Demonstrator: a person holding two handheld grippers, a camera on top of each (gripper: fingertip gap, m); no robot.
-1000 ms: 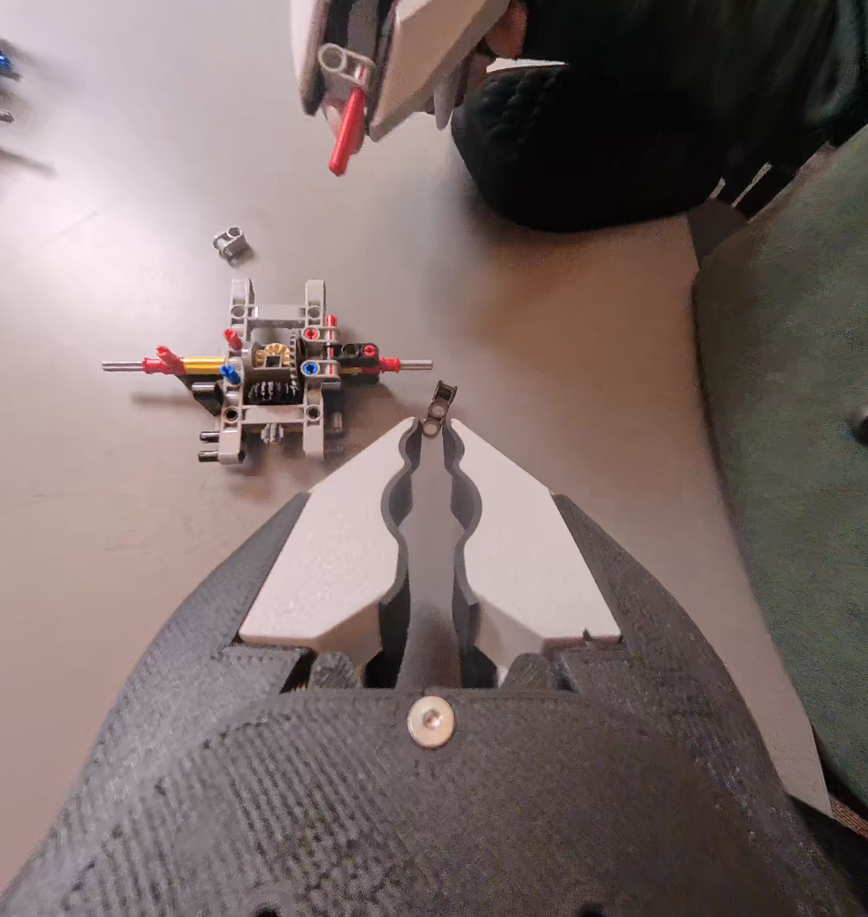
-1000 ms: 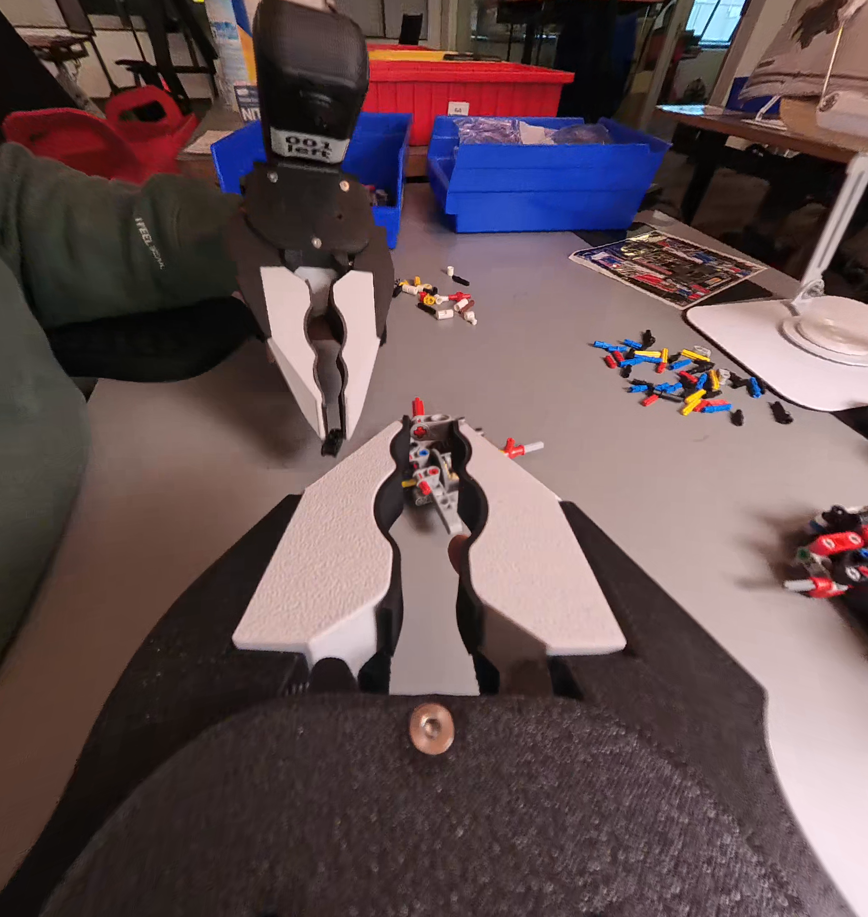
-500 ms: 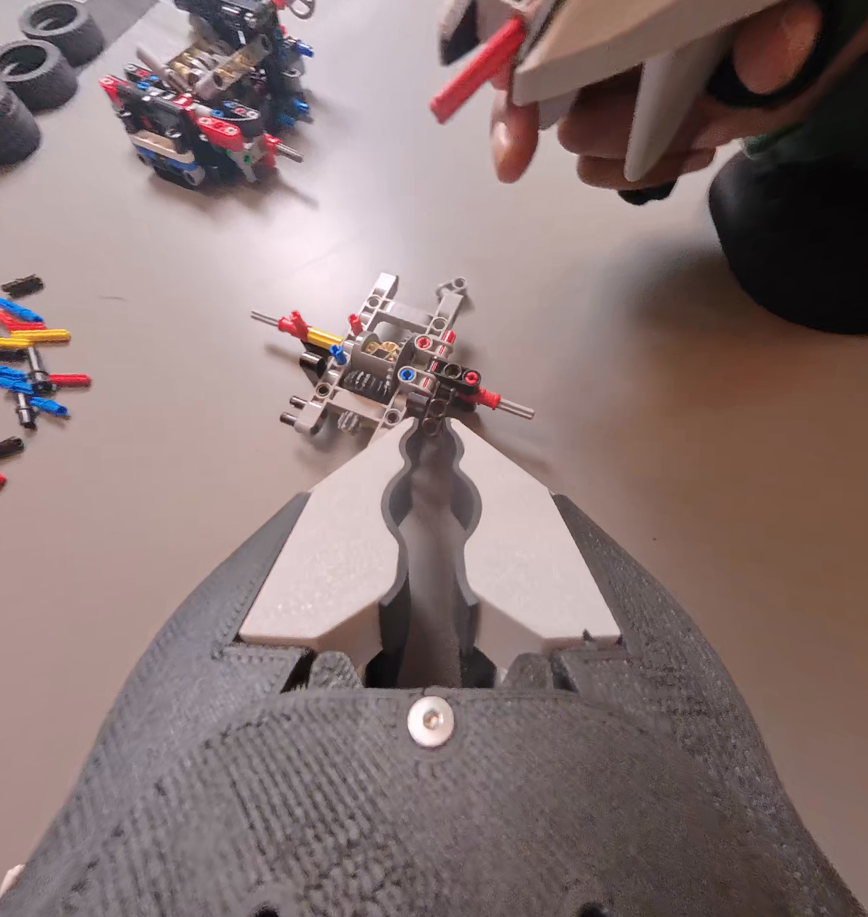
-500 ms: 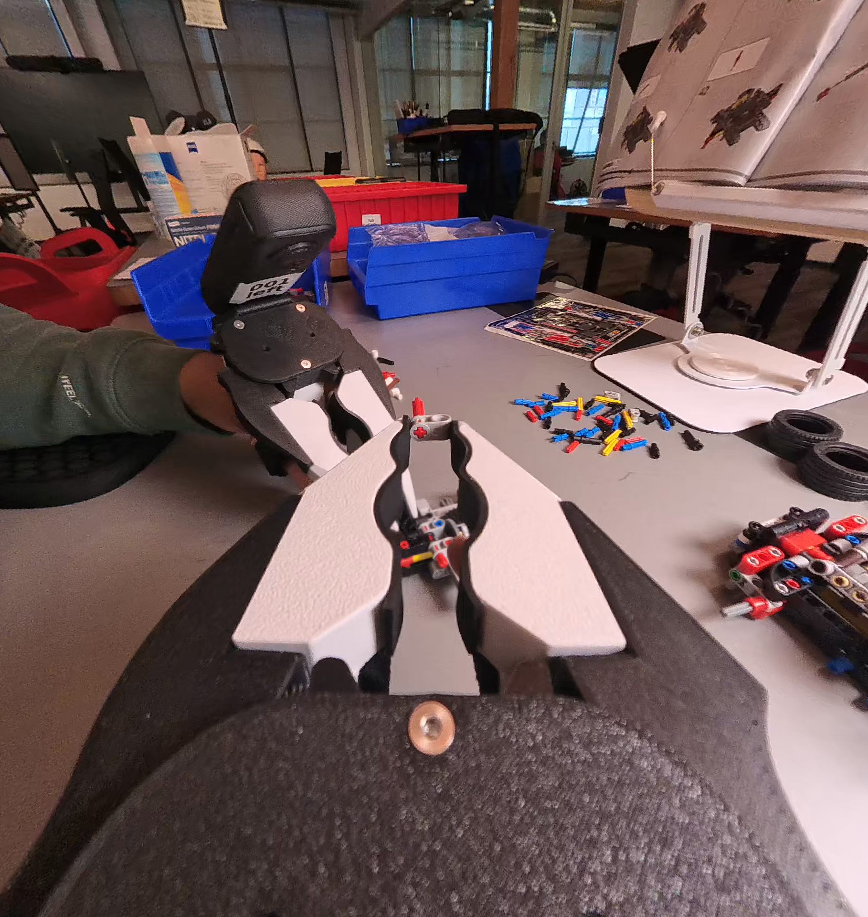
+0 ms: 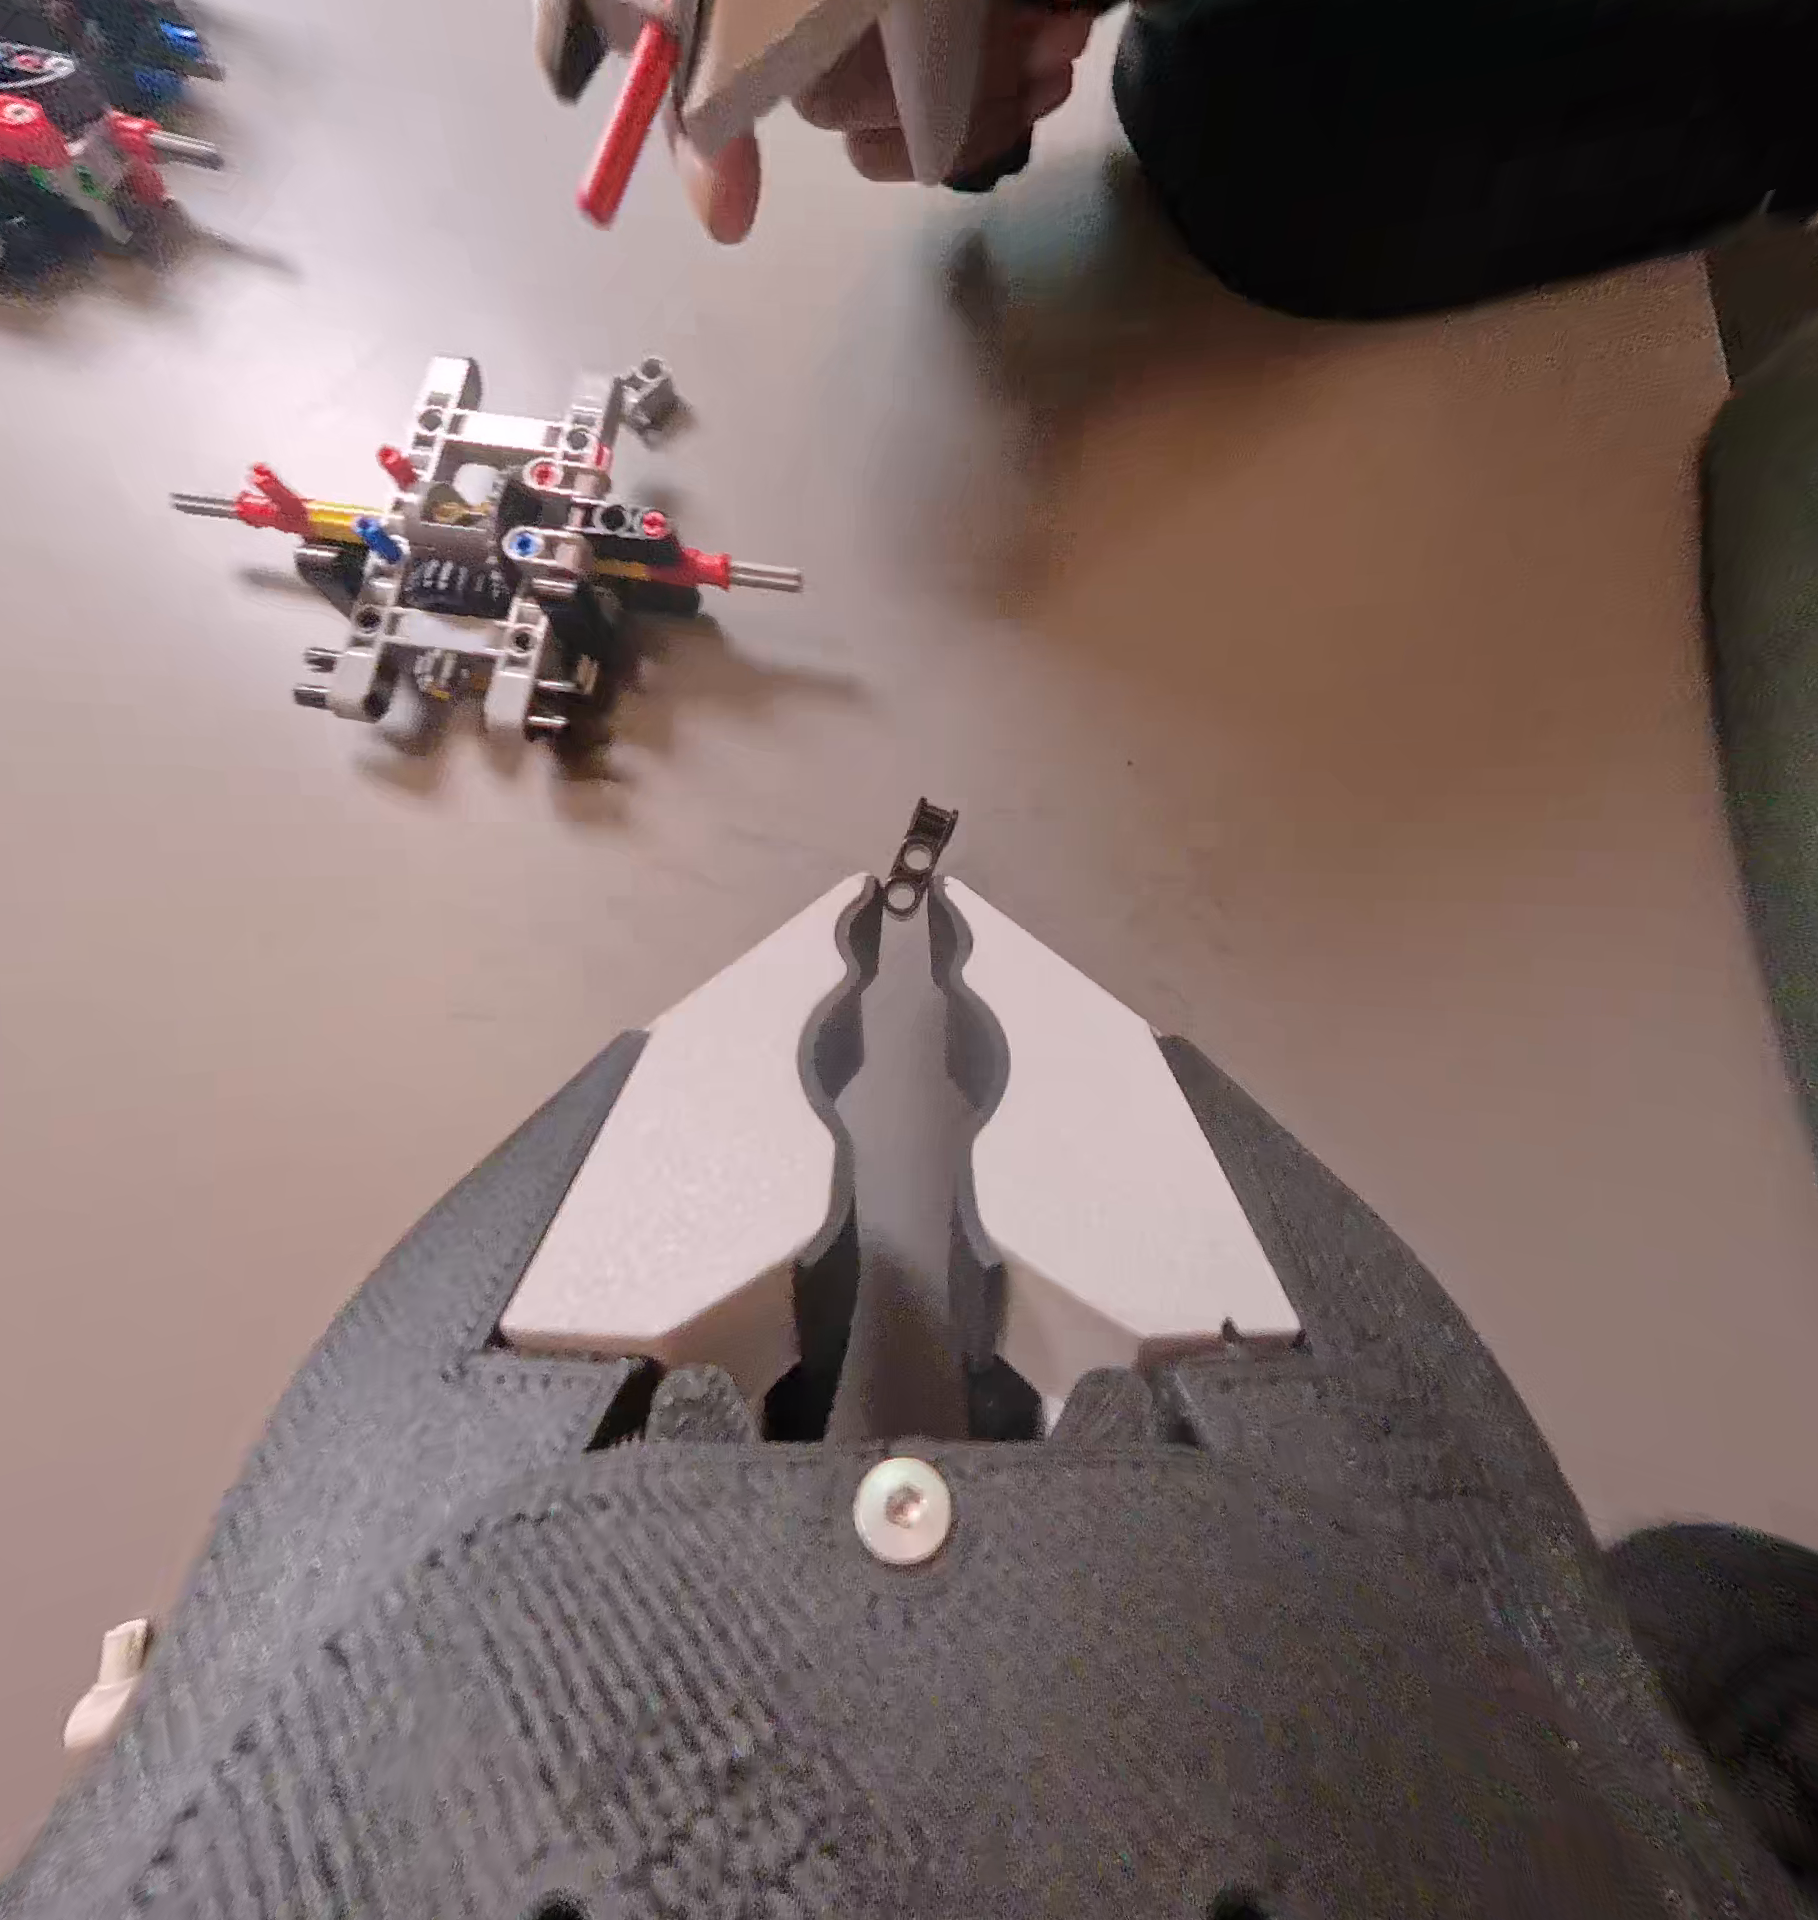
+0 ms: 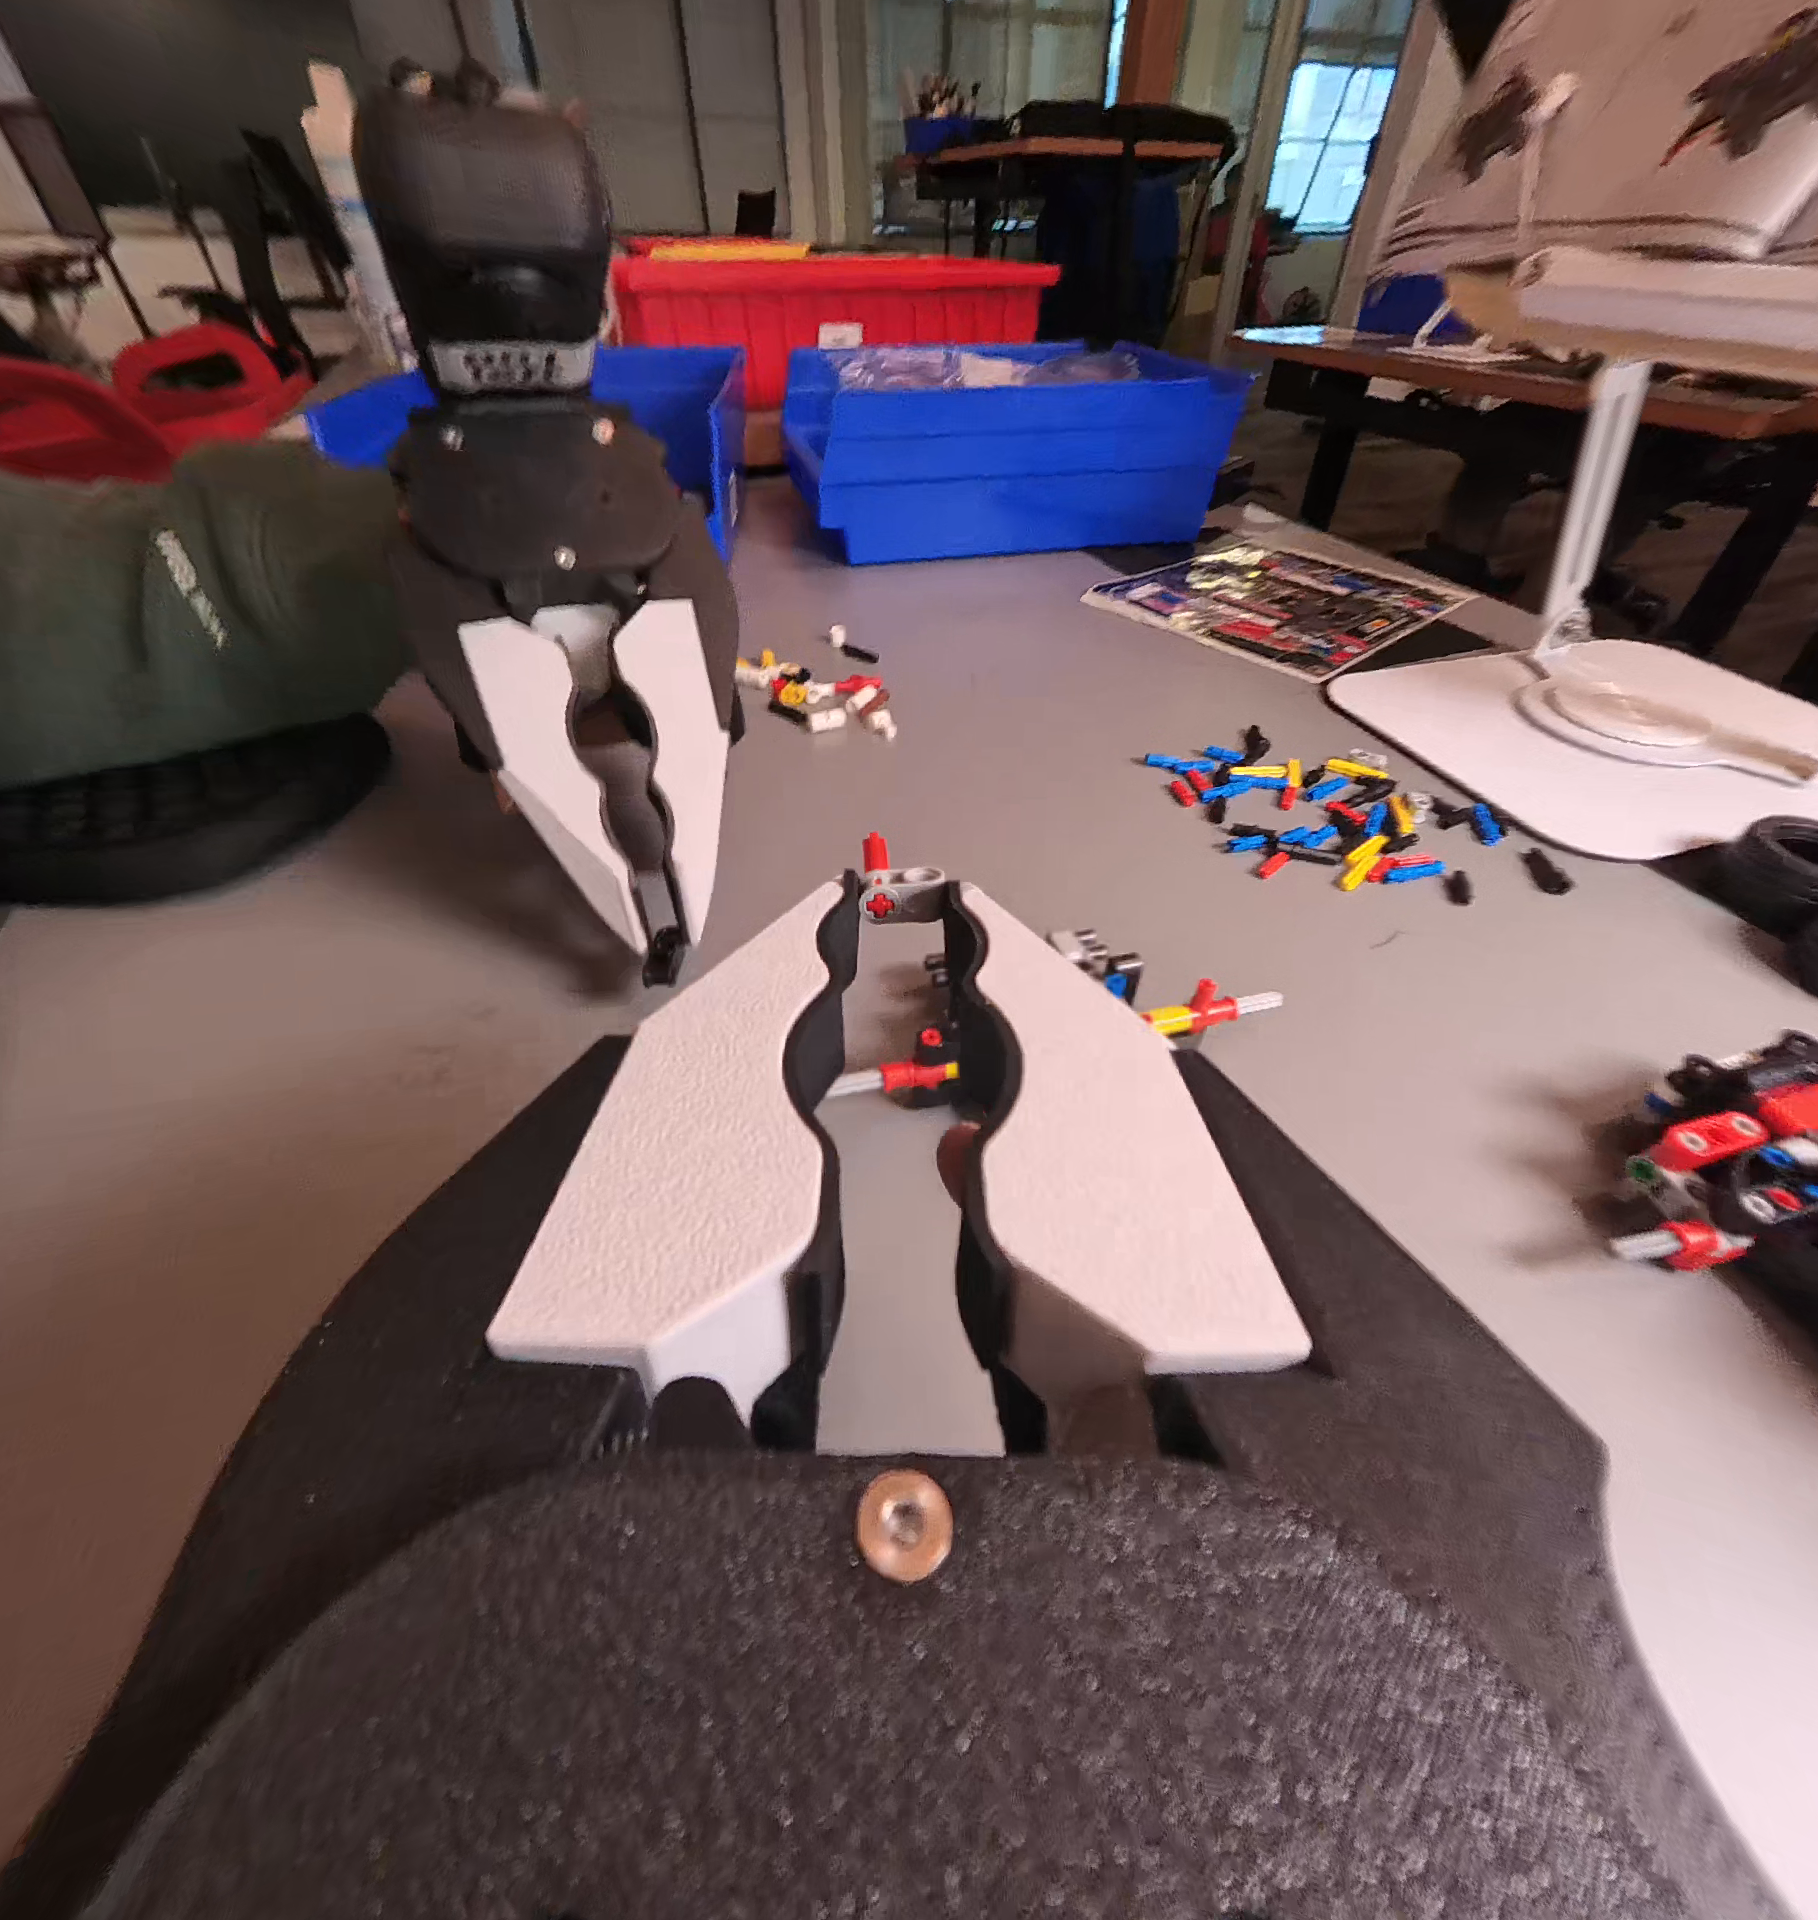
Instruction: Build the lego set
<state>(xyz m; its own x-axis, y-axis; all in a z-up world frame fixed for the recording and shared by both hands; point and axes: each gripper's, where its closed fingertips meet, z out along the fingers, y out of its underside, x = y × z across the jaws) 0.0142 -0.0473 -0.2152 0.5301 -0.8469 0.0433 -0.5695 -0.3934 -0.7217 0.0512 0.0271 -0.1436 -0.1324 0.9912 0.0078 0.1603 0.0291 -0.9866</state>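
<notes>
Two small parts gripped, one in each of my grippers, above the table.

My left gripper pinches a black connector pointing forward past the tips; my right gripper clamps a grey connector crosswise, its red axle aimed down toward the grey frame assembly.

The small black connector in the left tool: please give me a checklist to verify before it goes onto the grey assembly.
1. Left tool shut on the black connector: ok.
2. Connector end sticks out past the tips: ok.
3. Grey assembly lies flat on the table, apart from both tools: ok.
4. Right tool shut on the grey piece with red axle: ok.
5. Target hole for the connector: cannot tell.
</notes>
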